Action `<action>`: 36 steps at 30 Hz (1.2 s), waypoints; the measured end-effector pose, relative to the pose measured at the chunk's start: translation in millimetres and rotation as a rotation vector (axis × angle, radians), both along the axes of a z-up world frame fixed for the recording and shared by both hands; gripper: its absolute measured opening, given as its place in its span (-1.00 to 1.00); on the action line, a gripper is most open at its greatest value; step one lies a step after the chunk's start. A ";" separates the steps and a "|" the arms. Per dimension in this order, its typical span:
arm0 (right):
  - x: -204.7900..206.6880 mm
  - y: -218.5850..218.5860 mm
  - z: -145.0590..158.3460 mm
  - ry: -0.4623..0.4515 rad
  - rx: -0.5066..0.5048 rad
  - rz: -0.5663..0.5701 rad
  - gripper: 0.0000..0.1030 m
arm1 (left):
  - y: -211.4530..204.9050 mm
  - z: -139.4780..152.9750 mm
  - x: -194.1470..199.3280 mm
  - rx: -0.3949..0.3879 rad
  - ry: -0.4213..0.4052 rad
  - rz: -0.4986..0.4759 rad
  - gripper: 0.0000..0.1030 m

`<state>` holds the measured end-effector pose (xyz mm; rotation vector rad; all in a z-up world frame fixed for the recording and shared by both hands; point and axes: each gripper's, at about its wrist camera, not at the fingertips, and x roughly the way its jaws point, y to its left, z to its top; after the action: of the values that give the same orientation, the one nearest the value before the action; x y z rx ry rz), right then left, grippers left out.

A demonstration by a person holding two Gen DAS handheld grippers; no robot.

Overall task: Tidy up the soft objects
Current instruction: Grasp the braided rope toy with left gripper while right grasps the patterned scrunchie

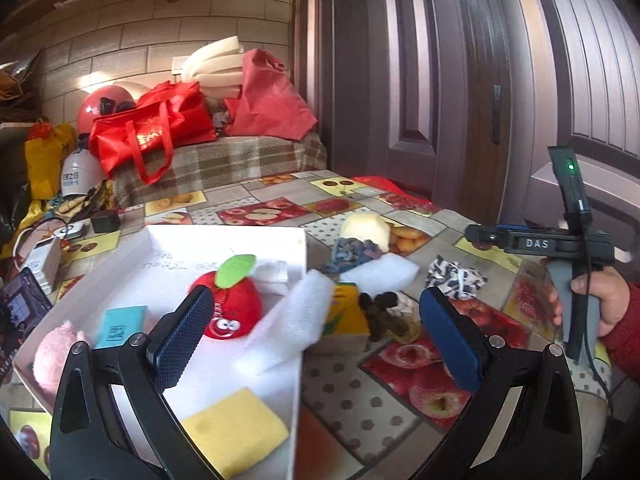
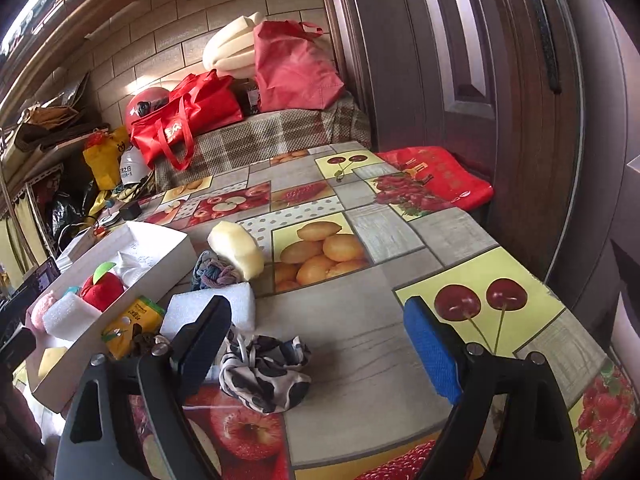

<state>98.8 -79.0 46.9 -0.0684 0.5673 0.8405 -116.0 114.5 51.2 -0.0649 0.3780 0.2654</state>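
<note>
A: Where are your two grippers?

B: Your left gripper hangs over the right wall of the white box, jaws spread wide with nothing between the pads. Your right gripper is over the bench, jaws released too, also empty. The spotted cloth lies on the bench just inside its left finger; from here you cannot tell whether it touches the pad. In the left view your right hand shows at the edge, wrapped around that gripper's handle.

A: What is already in the box?

B: The red apple plush, a pink plush in the near left corner, a yellow sponge at the near end, a teal card, and a white foam piece leaning over the box's right wall.

A: And what is loose on the bench?

B: A flat white foam block is just beyond your right gripper's left finger. Behind it sits a grey-blue knotted cloth, touching a pale yellow sponge. A yellow packet rests against the box's outer wall, with a dark brown bundle beside it.
</note>
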 end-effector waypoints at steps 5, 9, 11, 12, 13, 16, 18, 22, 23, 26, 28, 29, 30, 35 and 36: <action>-11.6 21.4 -6.6 0.014 -0.087 0.160 0.72 | -32.7 -5.4 37.9 -0.012 0.115 -0.114 0.99; -5.2 52.5 -28.9 0.109 -0.255 0.232 0.32 | -42.7 -11.0 59.3 -0.015 0.188 -0.157 0.89; -2.4 52.5 -32.2 0.136 -0.254 0.241 0.05 | -46.7 -14.1 67.9 -0.006 0.219 -0.159 0.89; -2.7 49.1 -30.7 0.136 -0.233 0.247 -0.02 | -47.6 -15.4 72.0 -0.003 0.230 -0.156 0.88; -3.1 45.5 -29.4 0.135 -0.218 0.244 -0.03 | -48.0 -16.8 76.0 0.007 0.241 -0.132 0.85; -1.0 34.4 -25.1 0.135 -0.168 0.213 -0.03 | -46.4 -19.9 93.5 0.009 0.274 -0.104 0.76; 3.8 32.2 -26.0 0.165 -0.150 0.208 -0.03 | -49.1 -22.2 105.1 0.037 0.294 -0.107 0.76; 19.6 23.4 -30.6 0.259 -0.099 0.182 -0.03 | -62.6 -37.6 124.1 0.043 0.422 -0.204 0.76; 24.2 18.9 -32.2 0.285 -0.077 0.171 -0.03 | -66.5 -40.0 123.5 0.006 0.437 -0.244 0.76; 31.3 10.5 -31.5 0.313 -0.032 0.137 -0.03 | -85.0 -38.1 112.2 -0.060 0.423 -0.367 0.76; 30.9 10.4 -30.7 0.318 -0.022 0.142 -0.03 | -93.6 -31.8 101.6 -0.038 0.379 -0.380 0.76; 30.8 10.8 -30.6 0.319 -0.022 0.144 -0.03 | -93.8 -28.8 98.4 -0.021 0.357 -0.352 0.76; 30.4 11.2 -30.4 0.320 -0.021 0.148 -0.03 | -91.8 -26.1 97.3 -0.014 0.335 -0.314 0.76; 30.6 12.2 -31.1 0.323 -0.022 0.155 -0.02 | -79.5 -28.3 117.0 -0.028 0.364 -0.229 0.76; 30.7 12.2 -31.2 0.324 -0.023 0.155 -0.02 | -79.6 -32.5 123.6 -0.031 0.400 -0.236 0.76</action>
<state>129.5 -66.7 15.8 0.0039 0.8846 1.0047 7.6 34.9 18.7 0.0038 0.7817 0.0360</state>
